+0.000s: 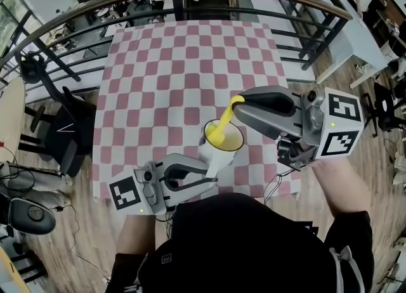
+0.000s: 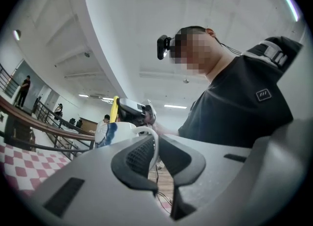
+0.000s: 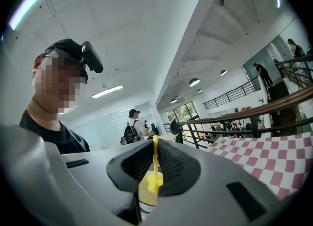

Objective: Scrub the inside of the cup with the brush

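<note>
Jaws of the left gripper [image 1: 204,175] sat just left of and below the cup [image 1: 209,152], pinched together on its white handle [image 2: 154,144]. In the left gripper view the handle loop ran straight between the two dark pads [image 2: 139,157]. That hold probably served to keep the cup from turning or sliding under the scrubbing. The cup hung over the near edge of the checkered table [image 1: 177,76], its mouth tipped up towards the person, likely so that the yellow inside could be seen and reached. Whether its base touched the cloth could not be told.

Into the cup, from its upper right, ran the yellow brush [image 1: 223,128], its lower end down within the rim. Right of the cup, the right gripper [image 1: 242,103] was clamped on the brush's thin handle [image 3: 155,159], which stood upright between its pads with the cup's opening [image 3: 145,198] just beneath. Gripping high on the handle seemed to keep those wide jaws clear of the rim while the head worked inside.
</note>
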Motion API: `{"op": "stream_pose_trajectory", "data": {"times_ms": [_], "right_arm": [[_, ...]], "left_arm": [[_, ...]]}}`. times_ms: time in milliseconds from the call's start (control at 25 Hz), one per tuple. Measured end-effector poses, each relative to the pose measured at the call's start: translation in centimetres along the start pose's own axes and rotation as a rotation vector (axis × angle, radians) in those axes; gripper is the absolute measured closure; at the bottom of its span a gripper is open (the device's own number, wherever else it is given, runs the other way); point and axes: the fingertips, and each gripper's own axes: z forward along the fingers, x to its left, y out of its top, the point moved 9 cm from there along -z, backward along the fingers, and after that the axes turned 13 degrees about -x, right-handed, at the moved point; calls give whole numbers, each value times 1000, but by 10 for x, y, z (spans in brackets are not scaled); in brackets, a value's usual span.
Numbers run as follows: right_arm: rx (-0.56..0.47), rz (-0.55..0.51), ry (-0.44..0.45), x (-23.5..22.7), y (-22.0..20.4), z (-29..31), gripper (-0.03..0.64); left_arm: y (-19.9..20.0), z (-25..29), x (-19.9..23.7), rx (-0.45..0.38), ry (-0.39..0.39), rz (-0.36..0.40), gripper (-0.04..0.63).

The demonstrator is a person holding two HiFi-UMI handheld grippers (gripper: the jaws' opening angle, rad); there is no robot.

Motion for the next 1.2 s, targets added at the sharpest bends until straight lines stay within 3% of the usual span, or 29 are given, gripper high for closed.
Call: {"op": "stream_pose_trajectory", "data": {"times_ms": [360,760,1200], "right_arm": [[-95,2,30,12,22,-7,574],[-188,-63,-124,-6,32,-57,574],[-238,50,-245,-72,-19,-63,574]], "left_arm": [[-9,-4,4,29,29,-19,554],[-25,-6,19,26,89,-21,555],[-61,-18,65,38,137,-53,555]]}}
